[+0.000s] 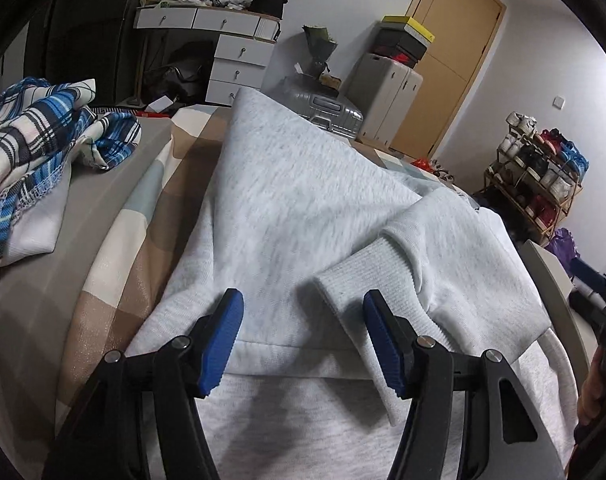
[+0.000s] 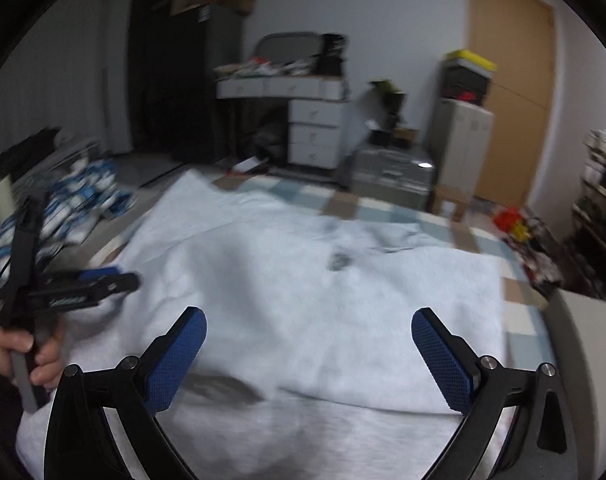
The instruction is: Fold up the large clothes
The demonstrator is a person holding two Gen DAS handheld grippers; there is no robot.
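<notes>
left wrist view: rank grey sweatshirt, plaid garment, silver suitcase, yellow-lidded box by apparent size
1. grey sweatshirt, fills most of the frame, though closest to the camera
2. plaid garment
3. silver suitcase, partly hidden behind the sweatshirt, so unsure
4. yellow-lidded box, farthest away

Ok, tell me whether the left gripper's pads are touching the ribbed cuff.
Cannot tell. In the left wrist view the left gripper stands open over the grey sweatshirt; one pad overlaps the ribbed cuff, with no plain gap or contact.

The plaid clothes pile point(image 1: 43, 136) crowds the bed's left; the grey sweatshirt point(image 1: 303, 200) lies unobstructed.
</notes>
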